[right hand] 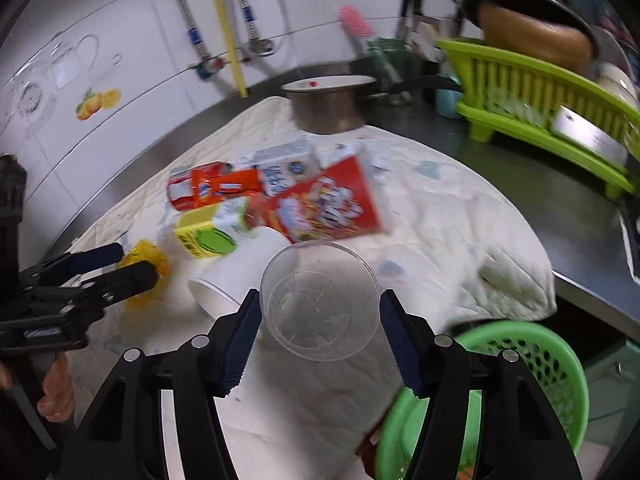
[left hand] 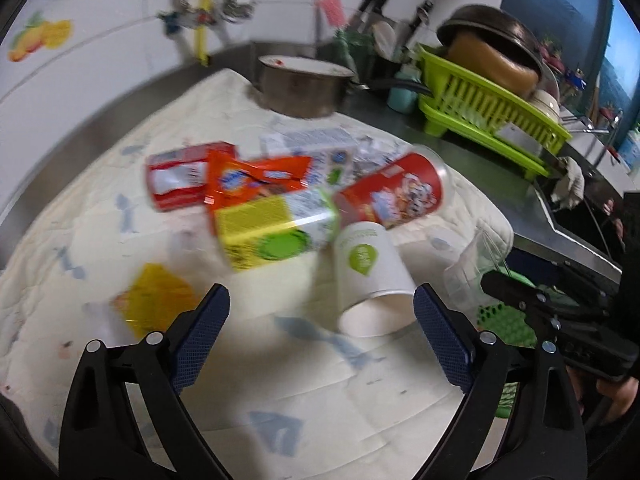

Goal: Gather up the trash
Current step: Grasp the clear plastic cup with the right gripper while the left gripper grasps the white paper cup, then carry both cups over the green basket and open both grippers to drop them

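Note:
My right gripper (right hand: 320, 316) is shut on a clear plastic cup (right hand: 320, 304), held above the cloth near a green basket (right hand: 536, 368). The cup also shows in the left wrist view (left hand: 476, 268). My left gripper (left hand: 322, 308) is open and empty above the cloth, close to a white paper cup (left hand: 370, 276) lying on its side. Behind it lies a pile of trash: a yellow-green carton (left hand: 276, 228), a red tube can (left hand: 396, 192), an orange wrapper (left hand: 252, 180), a red box (left hand: 180, 176), a white-blue carton (left hand: 316, 152) and a yellow wrapper (left hand: 160, 300).
A white quilted cloth (left hand: 280, 380) covers the steel counter. A metal pot (left hand: 304, 84) stands at the back. A lime dish rack (left hand: 488, 108) with a dark pan sits at the right. The sink edge (left hand: 576, 216) is far right.

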`<state>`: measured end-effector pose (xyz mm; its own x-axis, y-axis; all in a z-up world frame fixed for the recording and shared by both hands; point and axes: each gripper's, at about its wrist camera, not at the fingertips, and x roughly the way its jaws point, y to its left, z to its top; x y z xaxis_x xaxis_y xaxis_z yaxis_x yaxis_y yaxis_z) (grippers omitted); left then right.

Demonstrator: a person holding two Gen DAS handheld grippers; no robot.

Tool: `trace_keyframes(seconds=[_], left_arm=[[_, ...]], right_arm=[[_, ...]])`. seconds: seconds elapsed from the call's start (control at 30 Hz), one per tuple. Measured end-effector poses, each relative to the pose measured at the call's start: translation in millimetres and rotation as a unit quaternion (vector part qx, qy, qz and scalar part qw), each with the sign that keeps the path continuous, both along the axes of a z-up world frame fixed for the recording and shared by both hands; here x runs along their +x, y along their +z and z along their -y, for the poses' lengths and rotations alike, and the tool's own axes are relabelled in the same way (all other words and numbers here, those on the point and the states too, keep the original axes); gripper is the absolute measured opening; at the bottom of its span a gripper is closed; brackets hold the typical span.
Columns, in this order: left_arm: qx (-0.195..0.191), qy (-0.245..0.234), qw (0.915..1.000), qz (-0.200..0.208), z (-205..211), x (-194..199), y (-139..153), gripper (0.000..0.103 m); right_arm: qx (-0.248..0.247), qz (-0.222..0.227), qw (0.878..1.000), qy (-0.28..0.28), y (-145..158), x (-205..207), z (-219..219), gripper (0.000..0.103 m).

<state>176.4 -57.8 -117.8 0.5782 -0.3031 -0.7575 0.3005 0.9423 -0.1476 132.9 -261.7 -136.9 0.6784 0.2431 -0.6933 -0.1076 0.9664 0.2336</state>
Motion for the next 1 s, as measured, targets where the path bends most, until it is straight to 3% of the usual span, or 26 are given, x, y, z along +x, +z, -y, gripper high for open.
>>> trace_keyframes(seconds=[0.23, 0.5, 0.7, 0.8, 1.0], left_arm=[[0.018, -0.011, 0.9996, -0.018, 39.4, 18.1, -13.9, 0.091], [0.043, -0.003, 0.998, -0.047, 39.4, 31.9, -31.9, 0.082], [0.049, -0.007, 0.9969, -0.061, 38.6, 36.5, -38.6, 0.073], [0.038, -0.014, 0.9965, -0.073, 37.7, 38.1, -43.4, 0.061], [0.043, -0.018, 0.9973, -0.056, 40.0, 27.3, -35.7, 0.058]], right_arm=[[-0.009, -0.005, 1.0, -0.03, -5.2, -23.0, 22.2, 0.059], [-0.054, -0.004, 0.997, -0.054, -6.4, -54.4, 42.6, 0.059], [-0.078, -0.047, 0.992, -0.09, -35.9, -73.1, 69.2, 0.059], [-0.087, -0.07, 0.988, -0.107, -54.7, -80.4, 81.4, 0.059], [-0.086, -0.134, 0.978, -0.131, -103.1, -88.2, 99.4, 0.059]])
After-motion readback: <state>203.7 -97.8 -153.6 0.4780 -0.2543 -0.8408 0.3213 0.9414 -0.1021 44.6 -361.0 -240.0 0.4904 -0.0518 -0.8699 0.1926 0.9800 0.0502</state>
